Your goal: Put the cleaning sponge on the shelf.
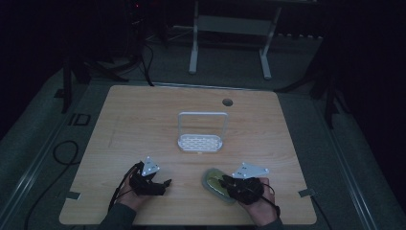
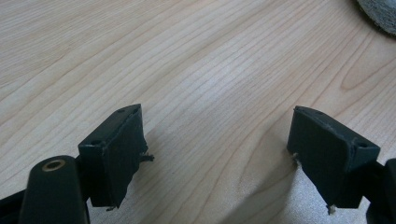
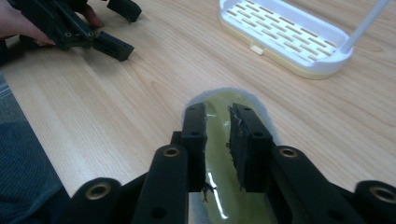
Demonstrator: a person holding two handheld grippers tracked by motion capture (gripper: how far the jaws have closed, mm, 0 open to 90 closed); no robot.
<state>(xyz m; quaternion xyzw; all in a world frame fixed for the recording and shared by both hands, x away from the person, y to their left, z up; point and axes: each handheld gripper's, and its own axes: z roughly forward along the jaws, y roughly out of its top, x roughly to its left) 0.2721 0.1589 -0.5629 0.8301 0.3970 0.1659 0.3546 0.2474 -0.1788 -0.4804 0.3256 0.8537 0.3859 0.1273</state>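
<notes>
While your right gripper (image 3: 217,140), jaws narrowly apart, straddles the green sponge (image 3: 219,186), lift straight toward the rack (image 3: 285,37) at one o'clock.

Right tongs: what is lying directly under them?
Under the right tongs lies a flat oval sponge, yellow-green on top with a grey rim, resting on the wooden table. The jaws stand apart above it. The sponge's near end is covered by the tongs.
</notes>
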